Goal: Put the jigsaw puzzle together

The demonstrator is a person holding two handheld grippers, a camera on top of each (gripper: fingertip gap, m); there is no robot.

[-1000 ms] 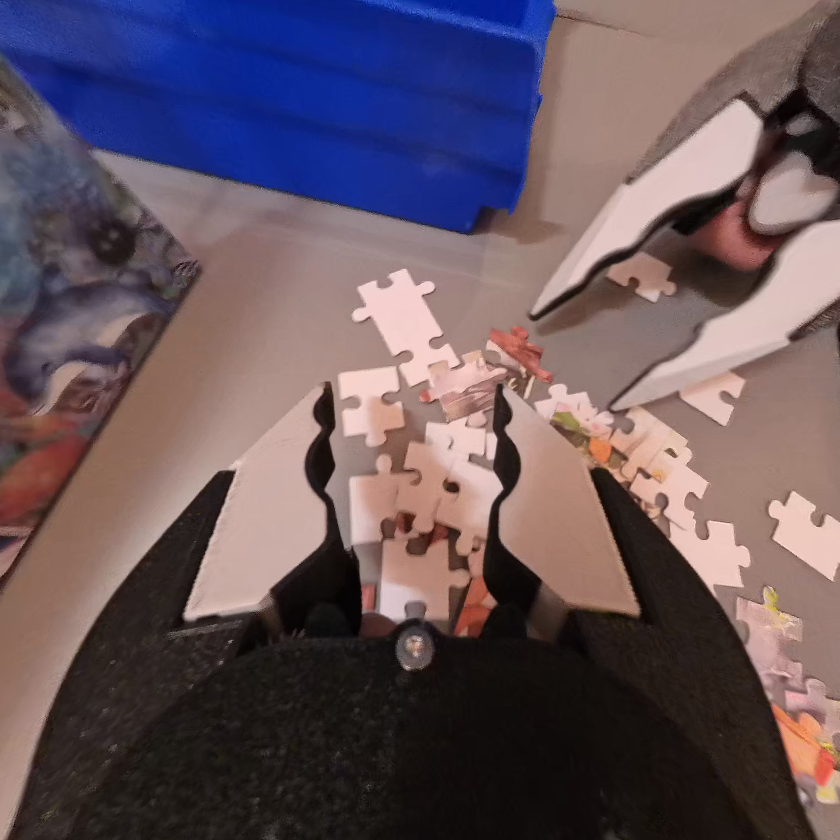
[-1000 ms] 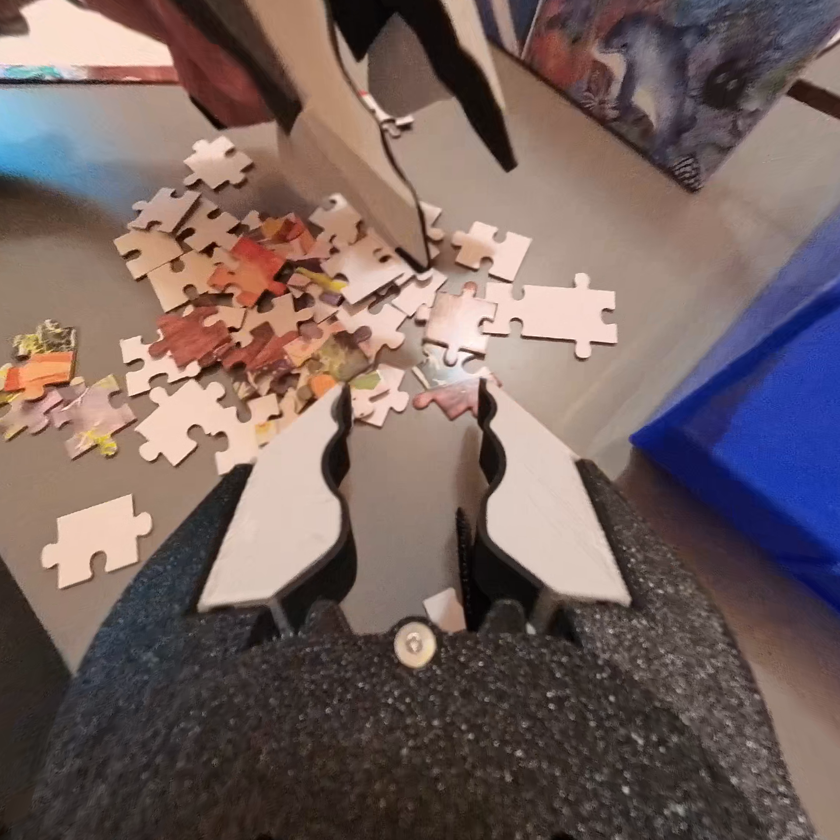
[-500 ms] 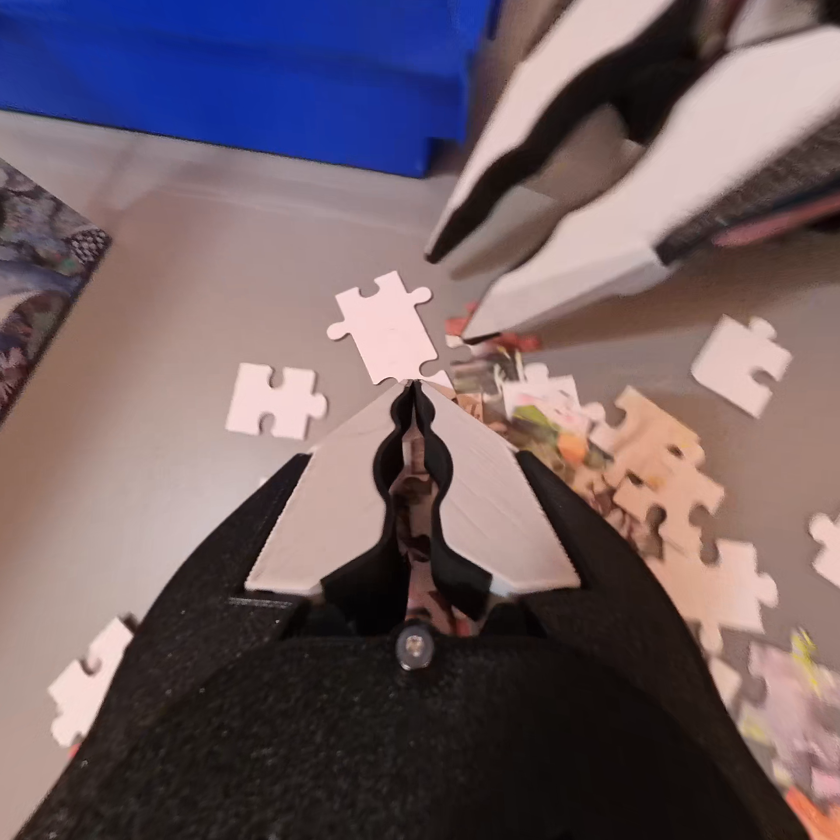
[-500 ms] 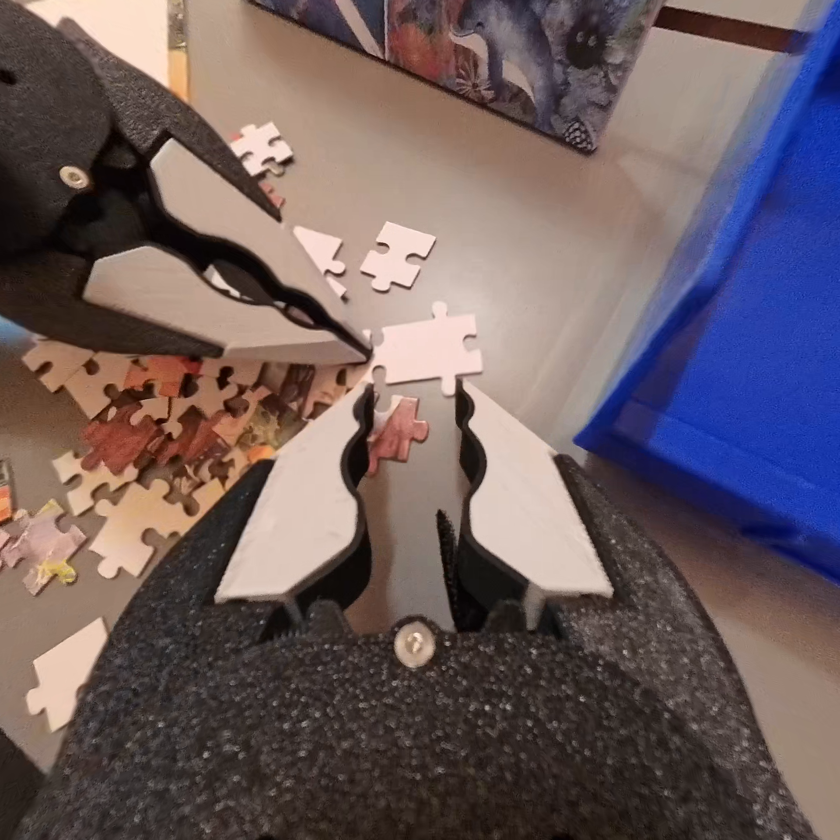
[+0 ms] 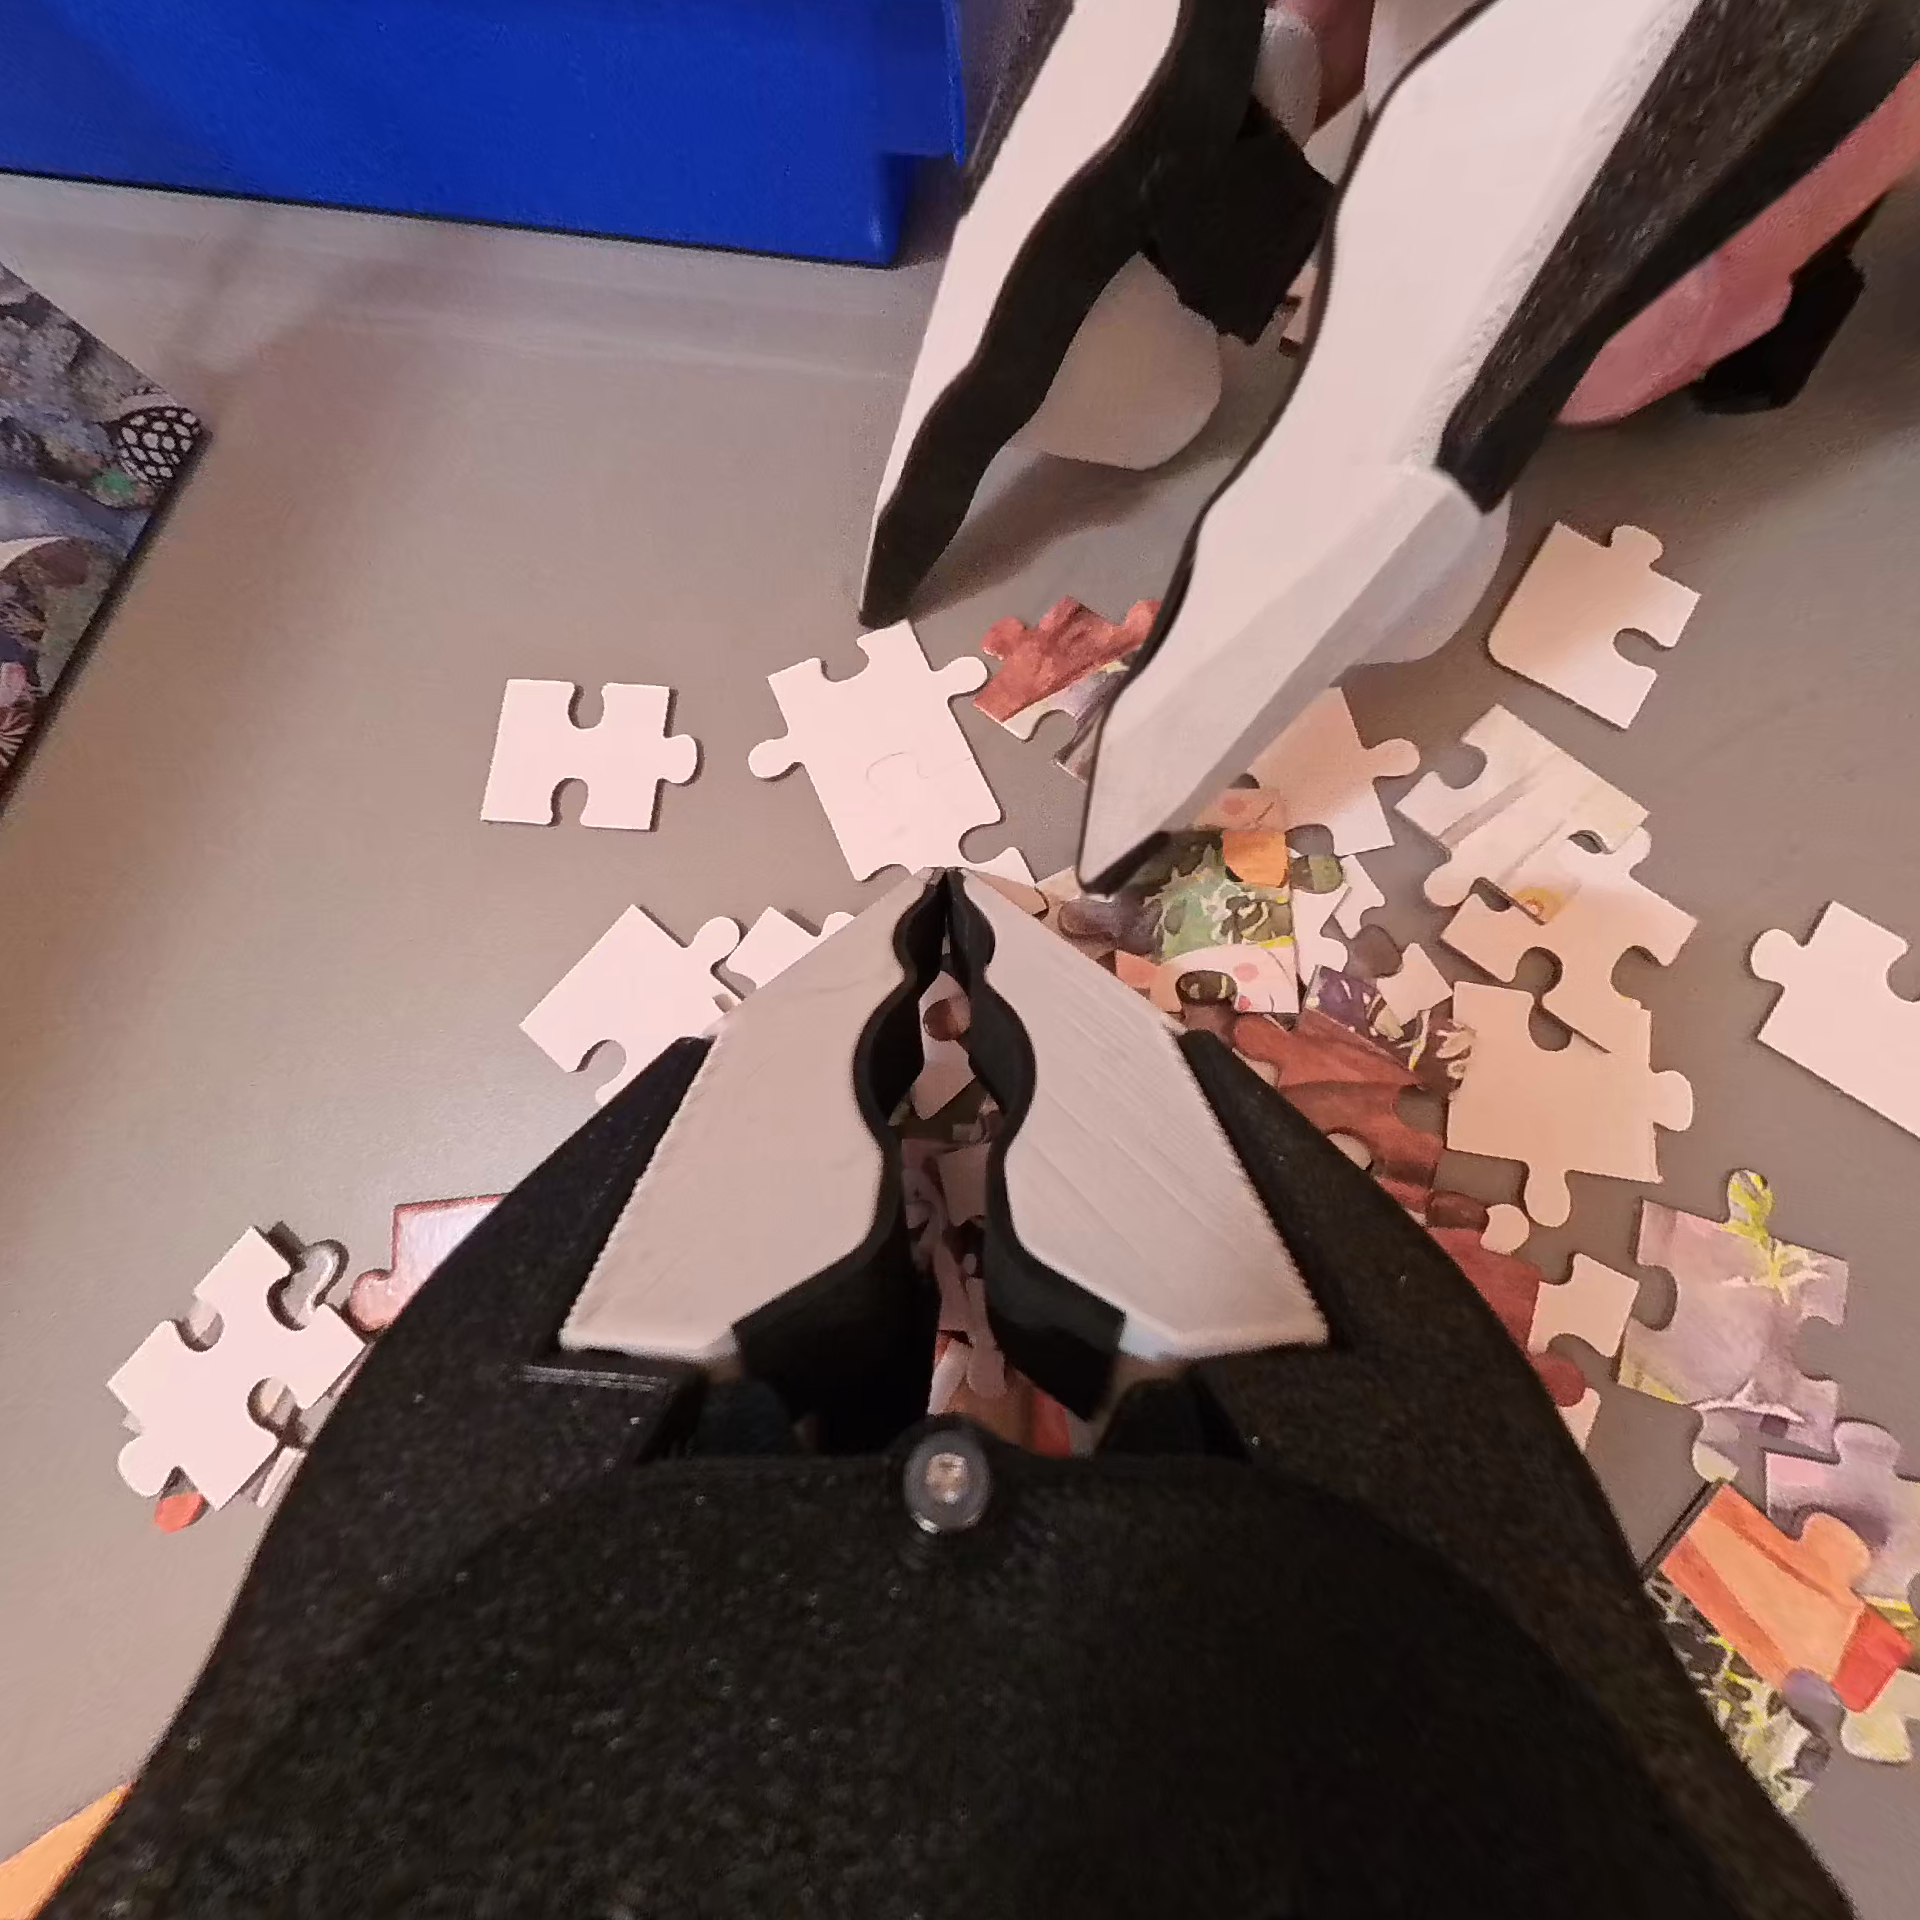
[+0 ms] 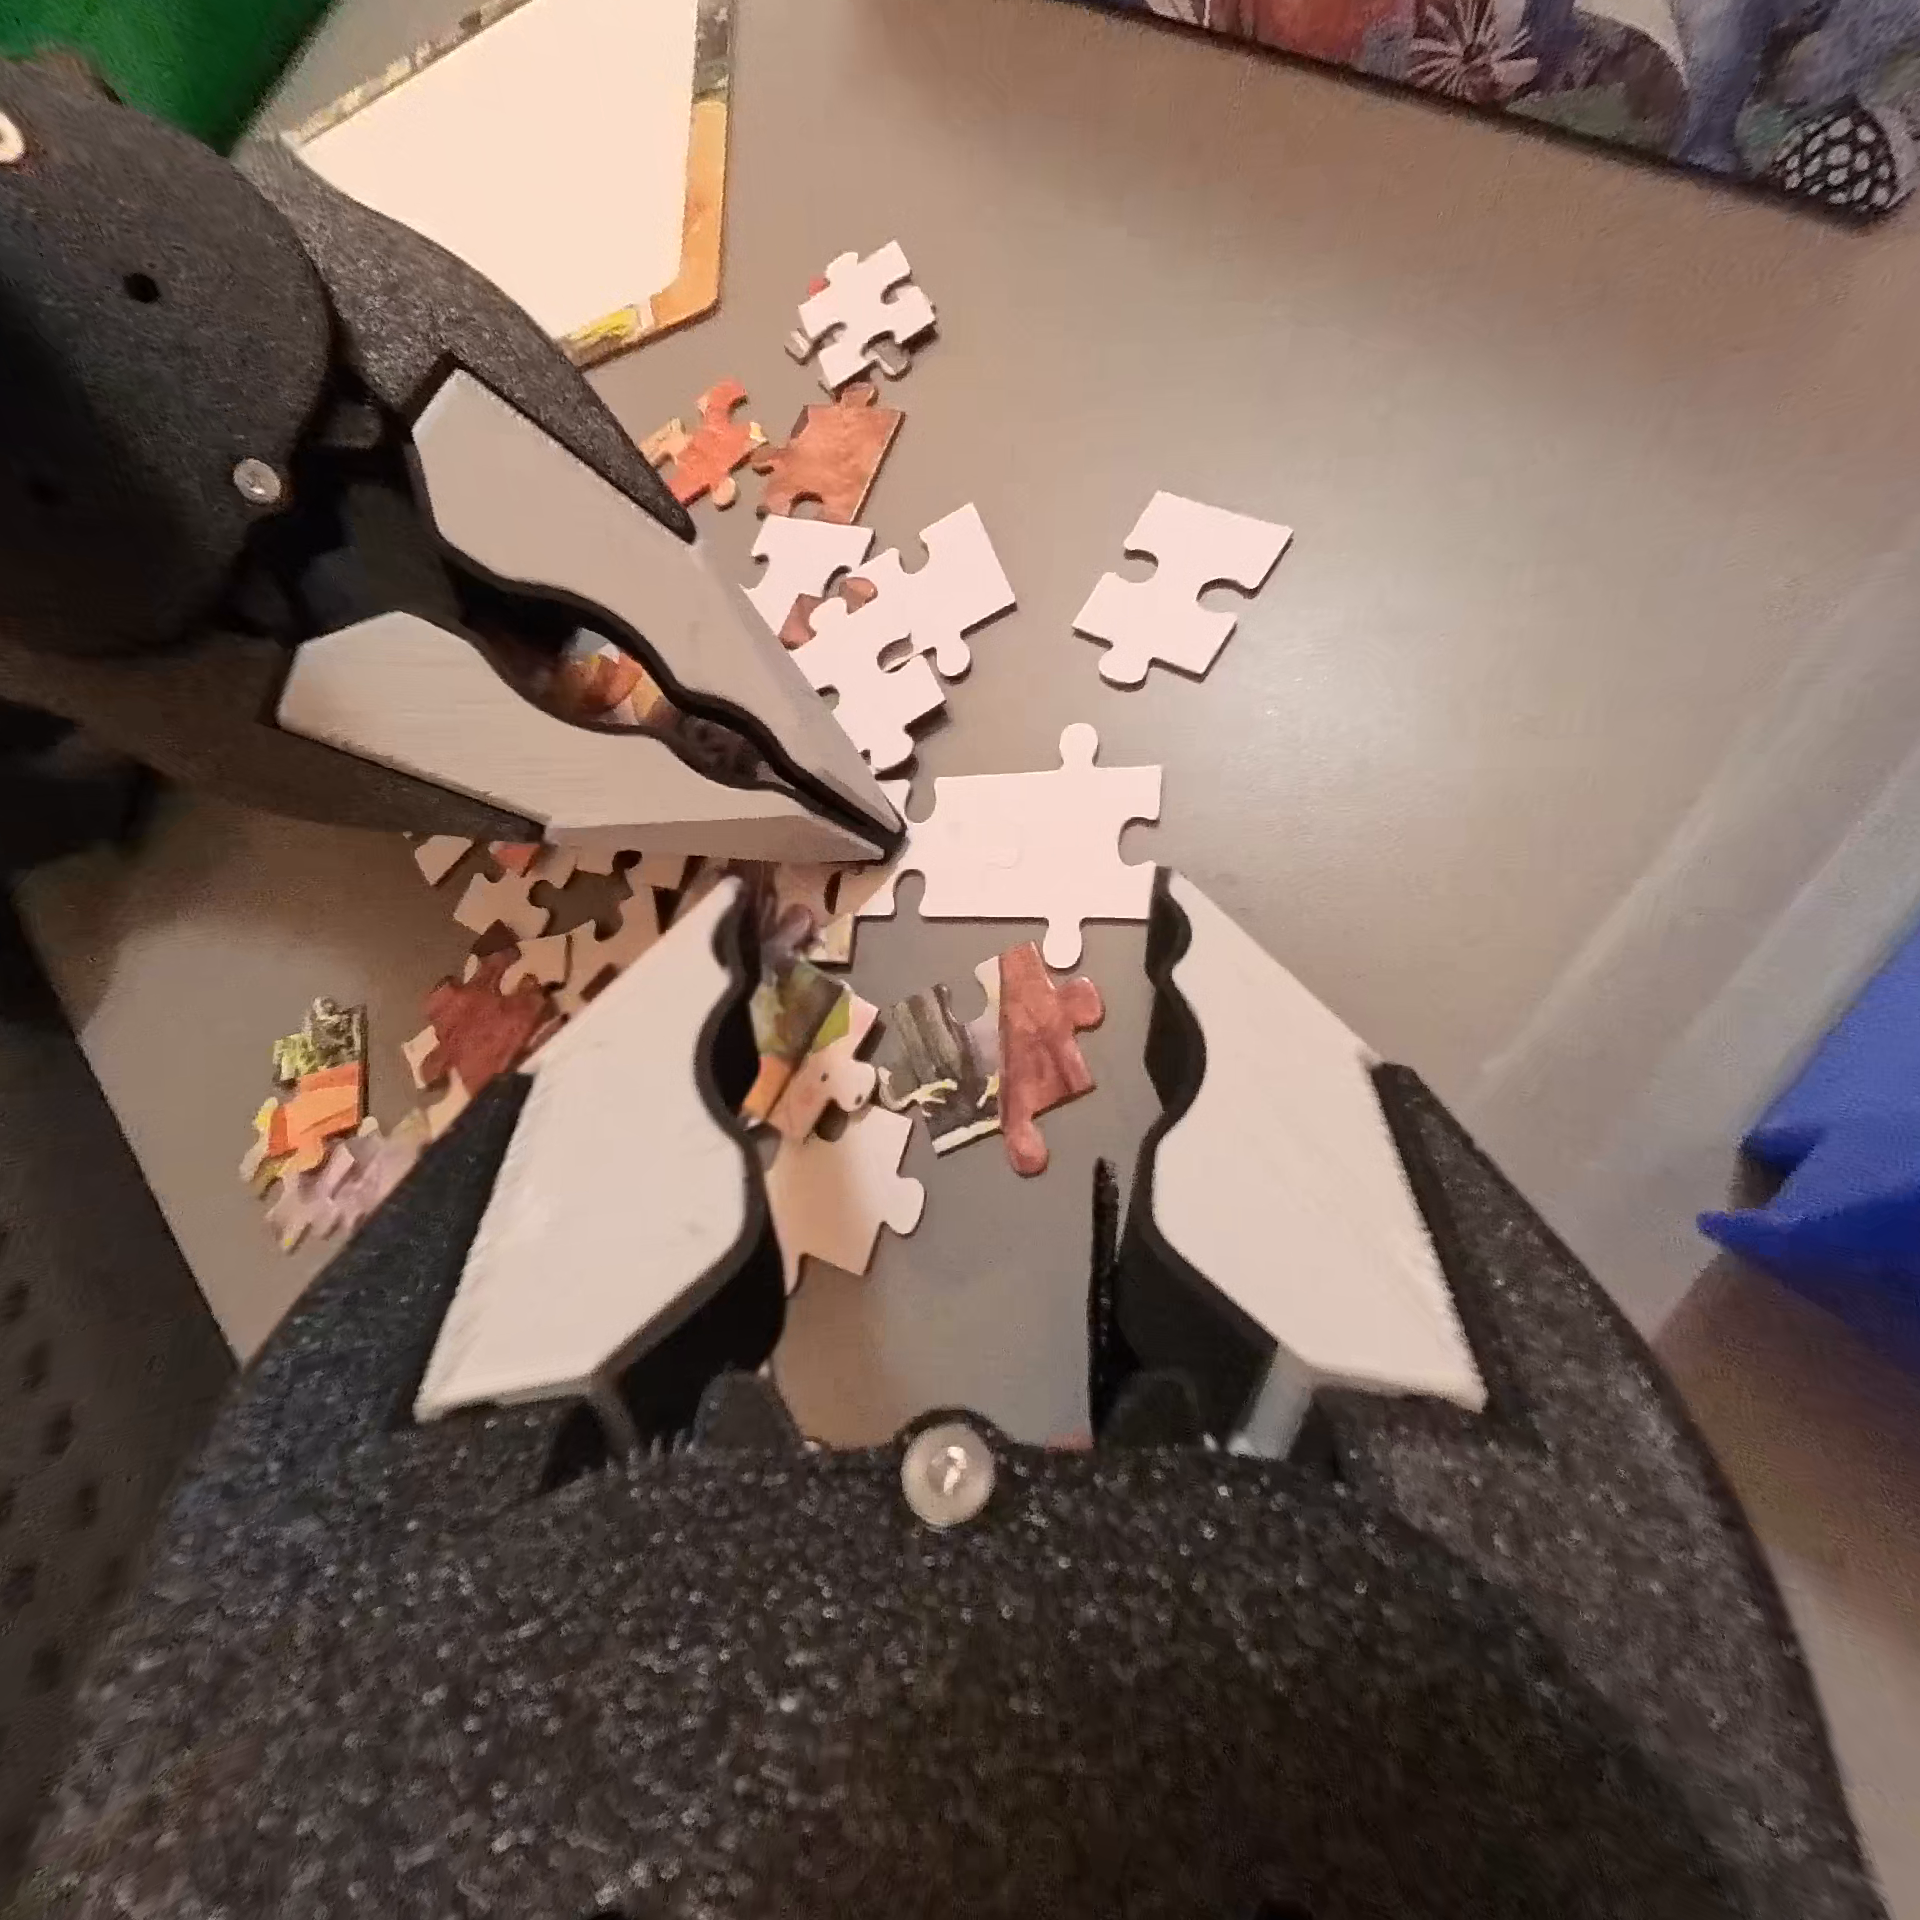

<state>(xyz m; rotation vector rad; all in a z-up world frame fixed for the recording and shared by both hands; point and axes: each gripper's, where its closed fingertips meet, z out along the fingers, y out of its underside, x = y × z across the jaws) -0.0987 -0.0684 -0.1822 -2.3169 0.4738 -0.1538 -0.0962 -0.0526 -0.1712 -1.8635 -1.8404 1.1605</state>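
Loose jigsaw pieces (image 5: 1538,1081) lie on a grey table, some picture side up, several white back up. My left gripper (image 5: 943,881) is shut, its tips pinching the near edge of a white face-down joined pair of pieces (image 5: 883,758). In the right wrist view the left gripper (image 6: 888,831) reaches in from the left to the pair (image 6: 1039,842). My right gripper (image 6: 948,888) is open and empty, its fingers on either side of the pair's near edge, above some coloured pieces (image 6: 977,1049). It also shows in the left wrist view (image 5: 992,738), coming down from the top right.
A blue bin (image 5: 468,104) stands behind the pieces and shows at the right of the right wrist view (image 6: 1849,1174). The picture-covered puzzle box (image 5: 62,468) lies at the left. A white board with an orange frame (image 6: 540,156) lies beyond the left gripper. A single white piece (image 5: 587,753) lies apart. Both grippers' tips are close together, under 4 cm apart.
My left gripper went from open over the pile to shut on the white joined pair. My right gripper moved in close to the pair and opened wider.
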